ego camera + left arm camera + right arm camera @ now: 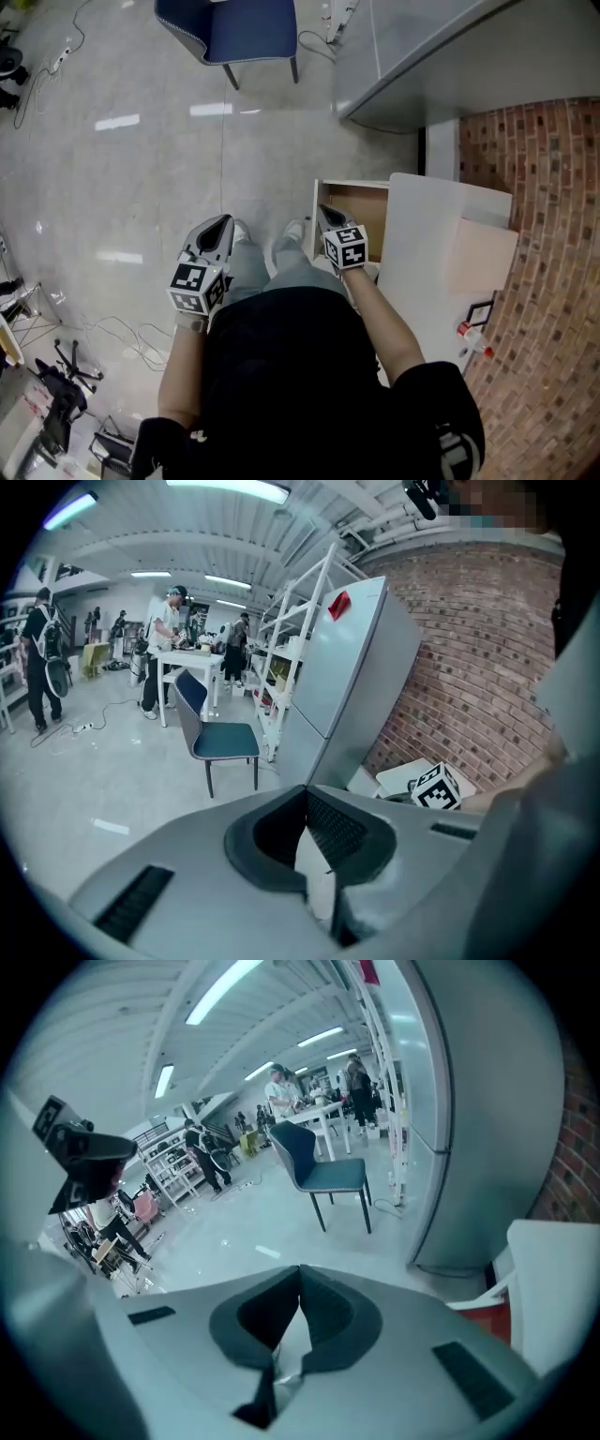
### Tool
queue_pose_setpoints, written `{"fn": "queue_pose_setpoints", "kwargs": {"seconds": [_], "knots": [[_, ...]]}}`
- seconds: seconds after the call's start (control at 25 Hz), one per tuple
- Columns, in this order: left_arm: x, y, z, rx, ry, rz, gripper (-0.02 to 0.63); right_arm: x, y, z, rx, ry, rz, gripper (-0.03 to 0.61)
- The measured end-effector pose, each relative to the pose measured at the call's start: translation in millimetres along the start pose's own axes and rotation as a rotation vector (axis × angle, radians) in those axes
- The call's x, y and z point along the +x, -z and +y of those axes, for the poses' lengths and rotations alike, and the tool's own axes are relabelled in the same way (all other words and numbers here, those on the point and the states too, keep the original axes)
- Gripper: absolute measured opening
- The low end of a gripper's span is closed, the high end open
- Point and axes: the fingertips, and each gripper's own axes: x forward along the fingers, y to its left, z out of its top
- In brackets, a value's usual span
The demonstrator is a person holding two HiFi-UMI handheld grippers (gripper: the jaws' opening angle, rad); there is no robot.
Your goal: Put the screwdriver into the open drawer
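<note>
Pick-up is not yet begun: the left gripper and right gripper are held closed, empty. The red-handled screwdriver (so it seems) is seen on the white cabinet top beside the open wooden drawer; jaws must be opened.

The head view looks steeply down over the person's torso, with the left gripper and right gripper at centre, the chair at the top edge and the cabinet at upper right. Each gripper view sits close behind its own jaws and faces level across the room. All three views share the chair and cabinet. The left gripper view also catches the right gripper's cube at lower right.
</note>
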Motion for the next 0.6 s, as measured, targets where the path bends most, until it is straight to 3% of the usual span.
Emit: {"fn": "queue_pose_setpoints", "kwargs": {"seconds": [0.28, 0.6], "knots": [[-1, -45, 4, -0.004, 0.065, -0.077, 0.003, -61, -94, 31, -0.075, -0.026, -0.170, 0.011], [-15, -106, 6, 0.047, 0.120, -0.198, 0.003, -121, -177, 64, -0.126, -0.038, -0.327, 0.010]]}}
